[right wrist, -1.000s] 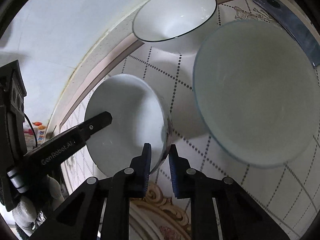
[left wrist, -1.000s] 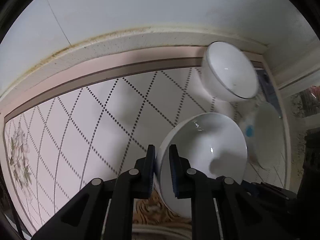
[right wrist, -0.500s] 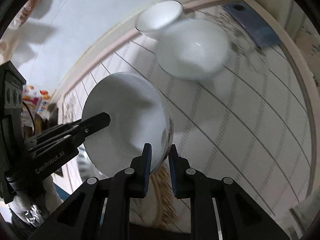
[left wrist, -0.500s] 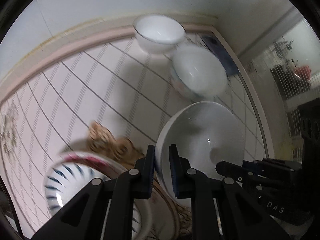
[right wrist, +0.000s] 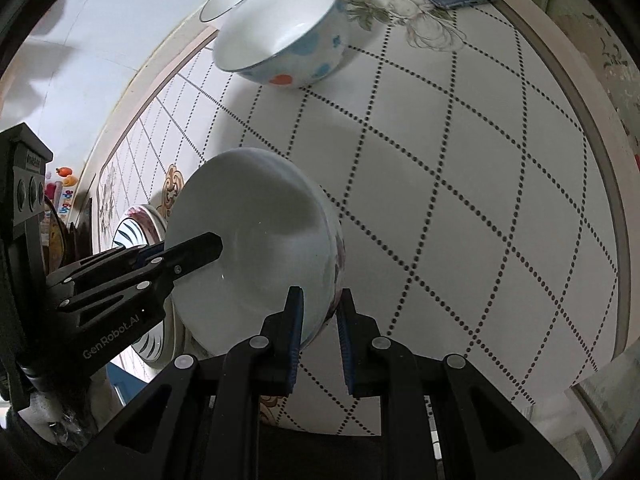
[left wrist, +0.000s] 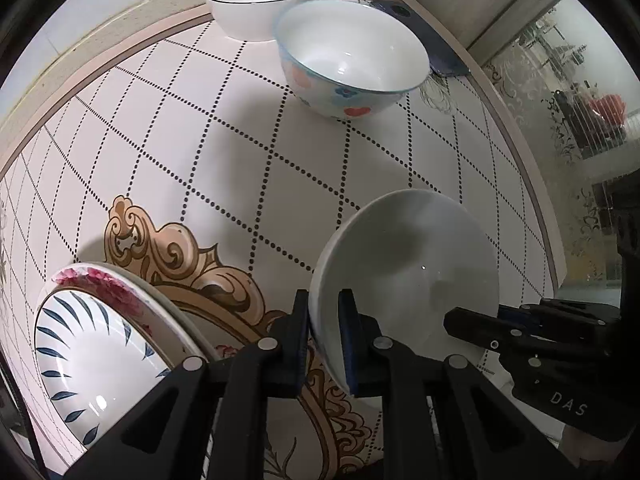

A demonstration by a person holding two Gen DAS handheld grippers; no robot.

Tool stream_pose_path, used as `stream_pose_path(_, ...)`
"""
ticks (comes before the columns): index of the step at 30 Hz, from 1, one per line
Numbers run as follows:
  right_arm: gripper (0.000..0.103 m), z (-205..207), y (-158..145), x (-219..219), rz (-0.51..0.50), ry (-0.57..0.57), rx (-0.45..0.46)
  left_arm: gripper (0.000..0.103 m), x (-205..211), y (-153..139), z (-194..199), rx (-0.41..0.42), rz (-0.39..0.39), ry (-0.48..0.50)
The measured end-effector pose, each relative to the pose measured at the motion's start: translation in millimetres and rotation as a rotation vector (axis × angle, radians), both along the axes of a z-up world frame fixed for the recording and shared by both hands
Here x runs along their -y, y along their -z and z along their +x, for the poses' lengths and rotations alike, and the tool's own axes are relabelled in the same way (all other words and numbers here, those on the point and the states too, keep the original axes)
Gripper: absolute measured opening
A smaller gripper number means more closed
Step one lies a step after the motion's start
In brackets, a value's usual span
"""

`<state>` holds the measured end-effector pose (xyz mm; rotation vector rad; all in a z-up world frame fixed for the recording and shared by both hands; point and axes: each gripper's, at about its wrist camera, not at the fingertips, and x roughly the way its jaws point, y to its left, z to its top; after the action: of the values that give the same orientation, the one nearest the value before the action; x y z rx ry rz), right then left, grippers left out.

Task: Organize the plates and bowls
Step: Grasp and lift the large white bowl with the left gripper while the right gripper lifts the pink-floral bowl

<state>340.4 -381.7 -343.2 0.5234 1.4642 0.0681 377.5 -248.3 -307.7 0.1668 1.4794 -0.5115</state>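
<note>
Both grippers hold one white bowl (left wrist: pixel 404 272) above the table, each clamped on its rim from opposite sides. My left gripper (left wrist: pixel 323 334) is shut on the near rim. My right gripper (right wrist: pixel 319 330) is shut on the opposite rim of the same bowl (right wrist: pixel 256 240). A bowl with coloured spots (left wrist: pixel 352 60) stands at the far side, and a white bowl with a dark rim (left wrist: pixel 260 0) stands behind it. A blue-leaf plate (left wrist: pixel 96 360) lies on a pink-flowered plate (left wrist: pixel 132 284) at the lower left.
The table (left wrist: pixel 200 140) has a white cloth with dotted diamonds and a gold ornament. A dark blue flat object (left wrist: pixel 432 36) lies at the far right corner. A wall runs along the far edge. The table's right edge (right wrist: pixel 592 160) curves past the bowls.
Both grippers have carried the white bowl back and away from the two far bowls. The stacked plates have come into view at the lower left.
</note>
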Motion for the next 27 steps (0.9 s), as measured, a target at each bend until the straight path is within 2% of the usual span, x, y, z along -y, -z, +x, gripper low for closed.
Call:
stream_pose_path(5, 0.019, -6.9, 2.8, 16.7, 0.015, 0.012, -0.020, 0.012, 4.1, 13.2, -0.4, -0.016, 0.015, 0.006)
stream_pose_path(9, 0.019, 3.1, 8.0, 10.2, 0.032, 0.021, -0.047, 0.012, 2.7, 20.6, 2.5, -0.037, 0.019, 0.004)
stream_pose_path(12, 0.020, 5.6, 9.8, 16.1, 0.085, 0.042, -0.077, 0.012, -5.5, 8.0, 8.1, -0.041, 0.015, -0.005)
stream_pose_path(15, 0.020, 11.3, -7.4, 26.9, 0.077, 0.036, -0.083, 0.015, -15.4, -23.2, 25.3, -0.010, -0.012, -0.034)
stream_pose_path(16, 0.025, 13.6, -17.9, 33.6, 0.075, 0.039, -0.063, 0.025, -16.3, -32.3, 34.8, 0.004, -0.022, -0.047)
stream_pose_path(17, 0.038, 17.2, -29.1, 40.0, 0.066, 0.048, -0.038, 0.031, -17.3, -40.8, 47.0, 0.018, -0.034, -0.060)
stream_pose_path(18, 0.047, 22.8, -41.4, 48.0, 0.054, 0.064, -0.004, 0.039, -17.0, -46.0, 59.9, 0.033, -0.048, -0.071)
stream_pose_path(19, 0.059, 29.1, -51.9, 56.3, 0.050, 0.081, 0.033, 0.042, -15.7, -49.0, 76.6, 0.049, -0.059, -0.092)
stream_pose_path(21, 0.061, 49.2, -65.1, 71.8, 0.059, 0.124, 0.101, 0.042, -11.2, -47.4, 101.6, 0.045, -0.088, -0.133)
stream_pose_path(24, 0.061, 88.1, -68.1, 85.6, 0.050, 0.163, 0.175, 0.042, 2.0, -29.9, 134.0, -0.001, -0.124, -0.177)
stream_pose_path(27, 0.061, 122.6, -55.7, 93.4, 0.067, 0.199, 0.178, 0.042, 18.4, -10.4, 154.4, -0.038, -0.135, -0.191)
